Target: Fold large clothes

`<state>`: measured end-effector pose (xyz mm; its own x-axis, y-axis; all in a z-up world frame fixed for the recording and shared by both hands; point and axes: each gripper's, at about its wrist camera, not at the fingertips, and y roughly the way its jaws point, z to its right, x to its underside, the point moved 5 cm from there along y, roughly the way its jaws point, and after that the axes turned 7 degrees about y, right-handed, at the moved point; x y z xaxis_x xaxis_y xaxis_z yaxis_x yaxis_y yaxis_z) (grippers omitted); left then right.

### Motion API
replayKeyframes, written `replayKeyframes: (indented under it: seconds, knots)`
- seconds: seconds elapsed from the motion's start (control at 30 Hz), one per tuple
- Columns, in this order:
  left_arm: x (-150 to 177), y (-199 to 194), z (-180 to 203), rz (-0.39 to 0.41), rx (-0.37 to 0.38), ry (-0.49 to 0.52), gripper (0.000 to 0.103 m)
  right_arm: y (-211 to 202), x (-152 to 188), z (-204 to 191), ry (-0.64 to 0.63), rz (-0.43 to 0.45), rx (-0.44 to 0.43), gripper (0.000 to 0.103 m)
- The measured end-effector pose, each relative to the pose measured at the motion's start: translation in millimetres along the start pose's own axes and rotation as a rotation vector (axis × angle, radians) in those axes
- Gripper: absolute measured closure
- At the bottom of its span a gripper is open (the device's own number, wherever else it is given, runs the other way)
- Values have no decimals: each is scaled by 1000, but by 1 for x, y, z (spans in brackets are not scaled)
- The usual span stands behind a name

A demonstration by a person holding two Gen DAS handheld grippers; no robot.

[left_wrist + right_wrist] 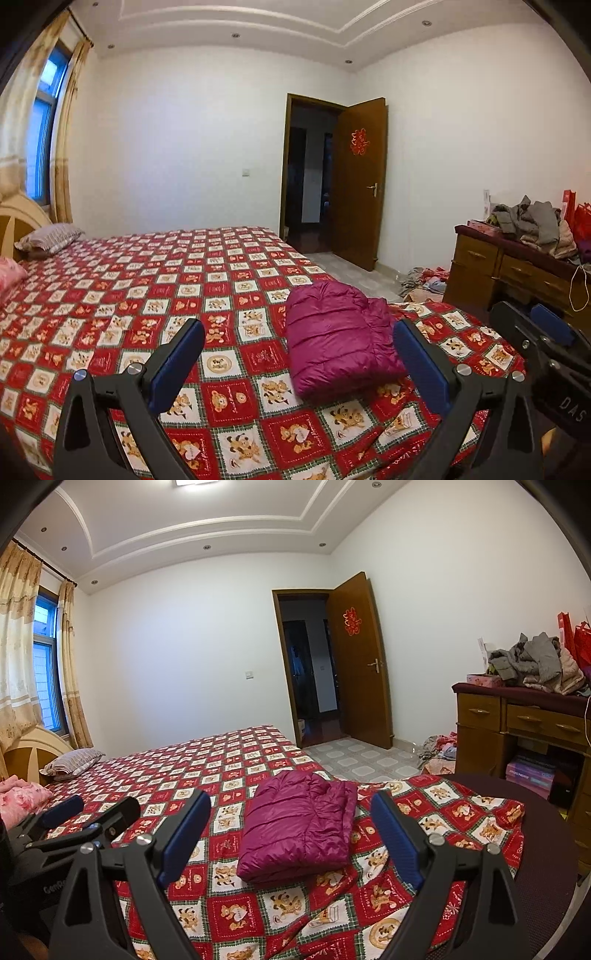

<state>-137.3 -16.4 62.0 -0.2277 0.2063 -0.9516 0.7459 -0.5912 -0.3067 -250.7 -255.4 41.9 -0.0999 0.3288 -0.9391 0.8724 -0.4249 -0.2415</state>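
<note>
Left hand-held gripper (pixel 299 354), at lower centre of its view: spread wide, pinching nothing. Right hand-held gripper (pixel 291 832): also spread, empty. Purple padded jacket (pixel 299 830), centre frame: already a folded bundle on the bed (pixel 207 775), just beyond both. Probably only tidying left. Best to press loose edges flat, lightly, without dragging the checked bedcover (pixel 443 812).
</note>
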Motion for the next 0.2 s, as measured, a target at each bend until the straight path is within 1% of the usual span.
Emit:
replayKeyframes:
  seconds: [0.2]
  knots:
    - [3,1,1,-4,-32,15,1,2,0,3,1,-7,0,12]
